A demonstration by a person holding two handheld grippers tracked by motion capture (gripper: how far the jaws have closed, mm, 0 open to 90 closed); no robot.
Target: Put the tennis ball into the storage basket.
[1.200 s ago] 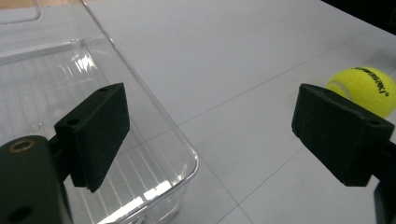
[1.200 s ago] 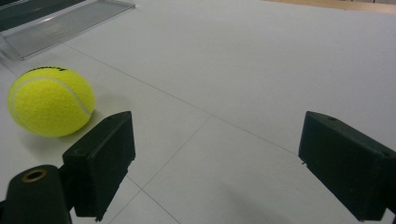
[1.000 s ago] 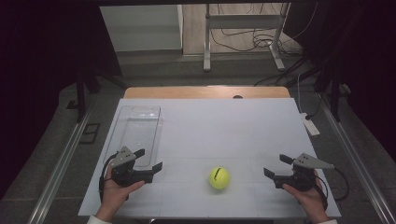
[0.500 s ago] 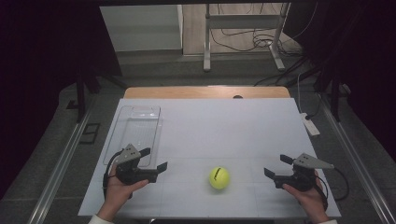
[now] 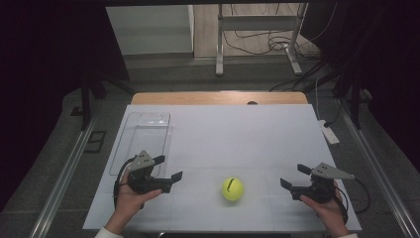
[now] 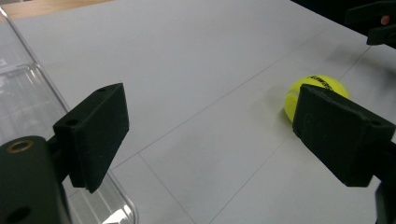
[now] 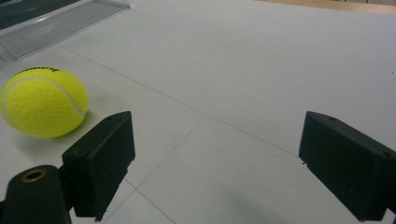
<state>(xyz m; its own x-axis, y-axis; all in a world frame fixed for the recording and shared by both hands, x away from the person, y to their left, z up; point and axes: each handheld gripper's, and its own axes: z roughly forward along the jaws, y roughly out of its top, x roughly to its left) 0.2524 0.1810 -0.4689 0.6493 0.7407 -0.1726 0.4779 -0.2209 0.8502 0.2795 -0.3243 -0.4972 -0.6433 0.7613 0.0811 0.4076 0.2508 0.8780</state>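
- Left tongs [image 5: 168,167]: jaws spread wide, gripping nothing, held low in the left hand [image 5: 130,198] just over the white table [image 5: 237,134].
- Tipped toward the ball [image 5: 232,189], probably so the gap between the jaws lines up with it.
- Seen along the left tongs' own jaws: ball [image 6: 314,93] peeking out behind the far jaw, not between the two, so not lined up yet.
- Right tongs [image 5: 293,176]: jaws wide apart too, empty, held in the right hand [image 5: 329,210] near the front edge of the table.
- Pointing in toward the middle, likely waiting, or ready to stop the ball from rolling off.
- Seen along the right tongs' jaws: ball [image 7: 44,102] off to one side, past the near jaw, not touched.
- Ball sitting still on the table near the front, between both tongs, nearer the left ones but apart from each.
- Clear tray [image 5: 143,141] lying flat at the left side of the table, empty, just behind the left tongs.
- Tray open on top and close by, most likely the spot for the ball to go.
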